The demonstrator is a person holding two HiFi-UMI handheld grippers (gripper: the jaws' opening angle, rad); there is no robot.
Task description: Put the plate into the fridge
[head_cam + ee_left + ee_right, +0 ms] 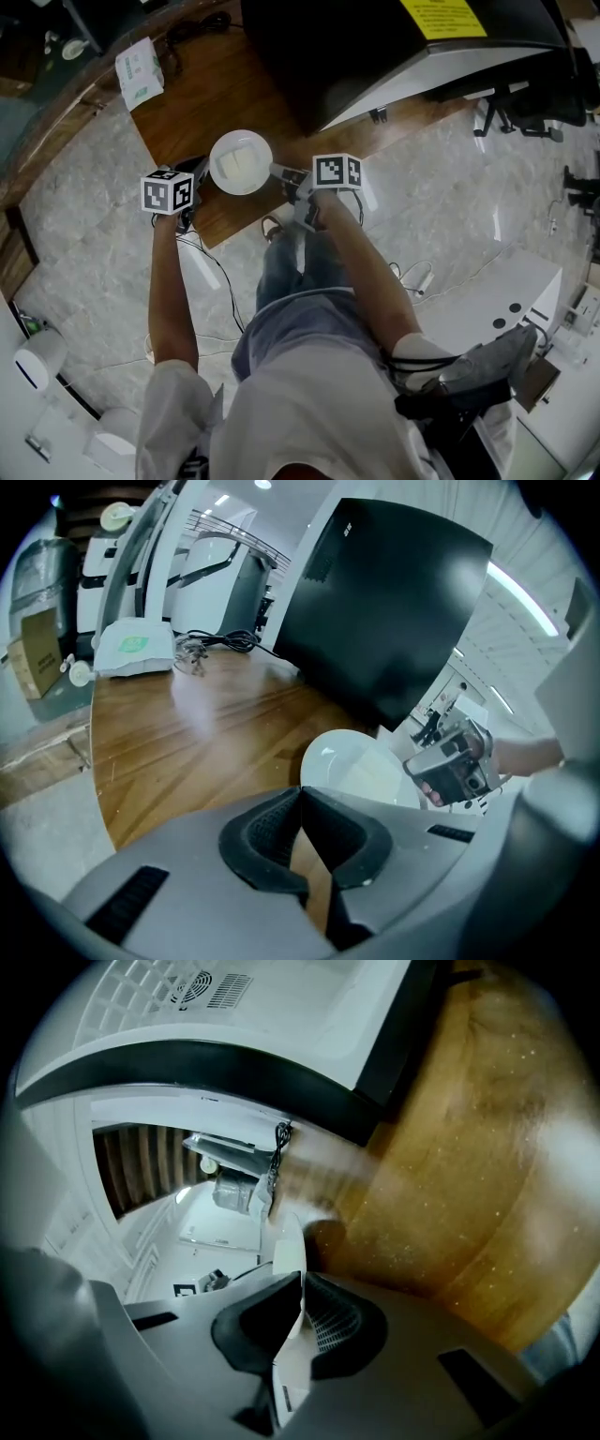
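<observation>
Head view: round white plate [241, 161], seemingly empty, rim clamped in right gripper [300, 1286]; left gripper [300, 797] closed, empty

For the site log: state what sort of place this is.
Likely a lab or office, not a home kitchen: black-fronted white fridge on a brown wooden tabletop, loose black cables on that tabletop, polished grey marble-look floor.

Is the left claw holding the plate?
No, the right claw grips the plate at its rim; the left claw is shut, empty.
</observation>
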